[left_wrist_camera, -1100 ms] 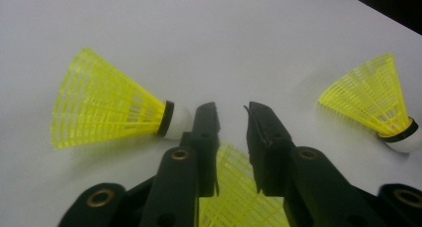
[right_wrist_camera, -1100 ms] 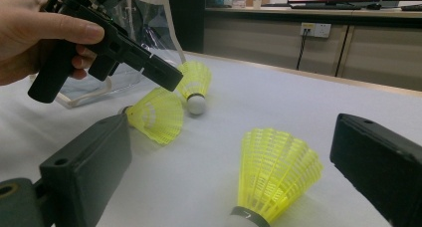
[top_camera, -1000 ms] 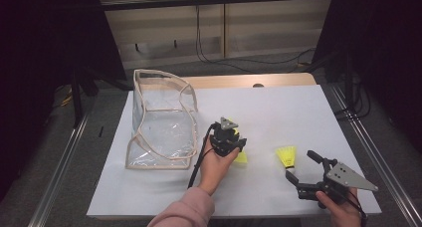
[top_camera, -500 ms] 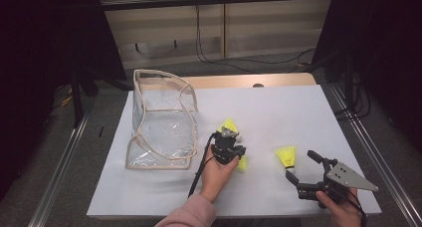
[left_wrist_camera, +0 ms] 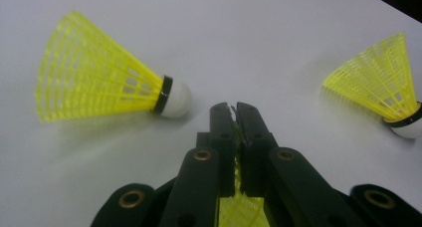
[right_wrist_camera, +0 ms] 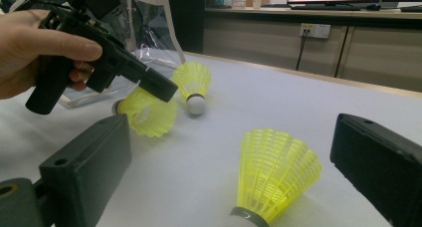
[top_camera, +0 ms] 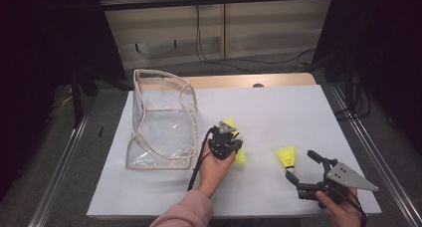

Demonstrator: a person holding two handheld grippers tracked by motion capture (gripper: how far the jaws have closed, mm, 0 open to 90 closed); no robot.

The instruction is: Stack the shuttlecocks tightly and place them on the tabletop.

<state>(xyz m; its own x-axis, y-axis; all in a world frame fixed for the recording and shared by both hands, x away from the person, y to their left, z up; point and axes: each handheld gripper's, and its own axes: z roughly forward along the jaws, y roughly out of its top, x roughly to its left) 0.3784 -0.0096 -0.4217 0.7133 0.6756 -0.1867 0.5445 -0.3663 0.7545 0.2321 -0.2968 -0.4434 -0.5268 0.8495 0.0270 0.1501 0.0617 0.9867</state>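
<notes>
3 shuttlecocks (left_wrist_camera: 99,90) have yellow plastic mesh skirts; the bag (top_camera: 161,122) is clear glossy plastic; the table (top_camera: 298,112) is matt white.

Left gripper (top_camera: 233,146): black jaws with brass-coloured rivets, black cable trailing. Right gripper (top_camera: 303,168): black, topped by grey three-cornered plate with screws. A pink sleeve (top_camera: 186,212) is worn

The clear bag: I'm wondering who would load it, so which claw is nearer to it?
Left. The left claw, shut on the skirt of a yellow shuttlecock, sits just beside the clear bag. The right claw stands open at the table's opposite side, around another shuttlecock.
</notes>
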